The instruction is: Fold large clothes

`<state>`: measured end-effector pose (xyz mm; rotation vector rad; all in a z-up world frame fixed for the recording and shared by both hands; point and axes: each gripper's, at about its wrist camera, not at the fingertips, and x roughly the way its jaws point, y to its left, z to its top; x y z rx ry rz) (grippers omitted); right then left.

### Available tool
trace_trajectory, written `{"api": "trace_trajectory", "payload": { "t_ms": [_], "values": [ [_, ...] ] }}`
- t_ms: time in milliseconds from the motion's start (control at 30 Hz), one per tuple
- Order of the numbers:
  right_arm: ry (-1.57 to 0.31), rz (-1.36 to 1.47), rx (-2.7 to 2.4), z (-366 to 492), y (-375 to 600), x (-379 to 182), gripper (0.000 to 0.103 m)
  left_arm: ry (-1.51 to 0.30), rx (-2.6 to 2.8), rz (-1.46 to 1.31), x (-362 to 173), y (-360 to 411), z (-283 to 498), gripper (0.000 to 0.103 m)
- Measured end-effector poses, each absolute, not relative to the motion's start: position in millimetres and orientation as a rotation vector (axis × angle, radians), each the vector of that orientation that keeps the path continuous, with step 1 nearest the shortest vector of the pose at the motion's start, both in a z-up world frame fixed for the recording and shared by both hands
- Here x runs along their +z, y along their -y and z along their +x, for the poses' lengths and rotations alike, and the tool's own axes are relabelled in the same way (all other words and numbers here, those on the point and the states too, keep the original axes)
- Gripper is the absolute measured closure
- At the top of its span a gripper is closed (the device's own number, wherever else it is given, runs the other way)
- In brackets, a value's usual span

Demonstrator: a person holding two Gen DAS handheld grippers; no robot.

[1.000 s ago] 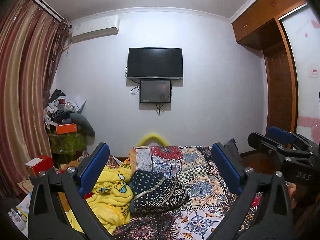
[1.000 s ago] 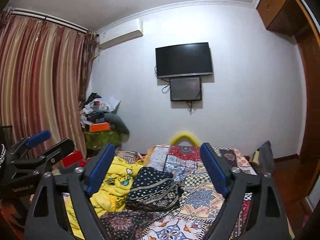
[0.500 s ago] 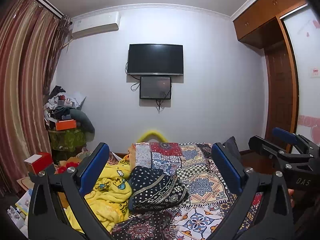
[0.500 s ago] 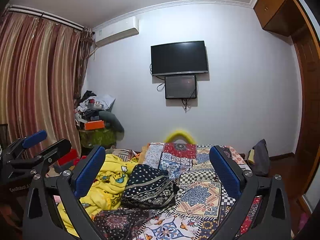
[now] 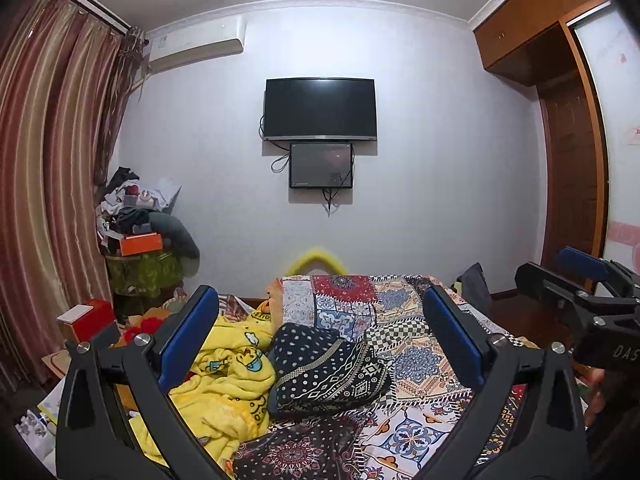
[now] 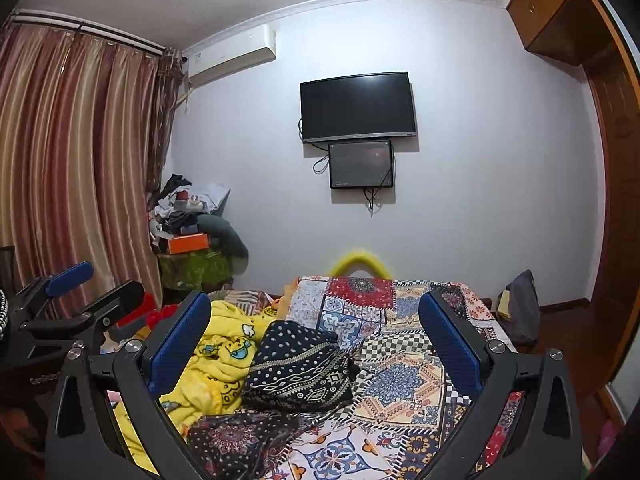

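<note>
A folded dark navy patterned garment (image 5: 326, 372) lies on the bed's patchwork cover (image 5: 404, 320); it also shows in the right wrist view (image 6: 298, 368). A dark red-patterned cloth (image 5: 296, 448) lies in front of it, also in the right wrist view (image 6: 236, 440). A crumpled yellow cartoon blanket (image 5: 228, 376) lies to the left (image 6: 216, 364). My left gripper (image 5: 320, 328) is open and empty, held above the bed. My right gripper (image 6: 314, 326) is open and empty, beside it. Each gripper shows at the edge of the other's view.
A television (image 5: 320, 108) and a smaller screen hang on the far wall. A cluttered green-covered stand (image 5: 140, 268) with an orange box is at back left by the curtains (image 5: 48, 200). A wooden wardrobe (image 5: 568, 160) is on the right. A red box (image 5: 86, 318) sits left of the bed.
Both views have tilted slightly, so the bed shows a little differently. The right gripper's jaws have opened wider. Nothing on the bed has moved.
</note>
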<state>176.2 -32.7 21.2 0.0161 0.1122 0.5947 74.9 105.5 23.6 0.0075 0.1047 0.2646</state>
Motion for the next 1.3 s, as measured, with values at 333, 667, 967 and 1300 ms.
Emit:
{"api": "trace_trajectory", "payload": {
  "t_ms": [333, 667, 967, 1300],
  "values": [
    [-0.117, 0.003, 0.592, 175.0, 31.9, 21.7, 0.000, -0.106, 0.270, -0.005, 22.4, -110.2, 74.8, 0.001],
    [-0.113, 0.006, 0.595, 174.0, 34.6, 21.6, 0.000, -0.110, 0.258, -0.011, 22.0, -108.2, 76.4, 0.000],
    [-0.113, 0.014, 0.591, 176.6, 39.4, 21.8, 0.000, -0.111, 0.232, -0.011, 22.2, -104.6, 75.8, 0.001],
    [-0.104, 0.025, 0.584, 177.9, 43.5, 23.9, 0.000, -0.120, 0.203, -0.042, 21.4, -106.5, 77.8, 0.000]
  ]
}}
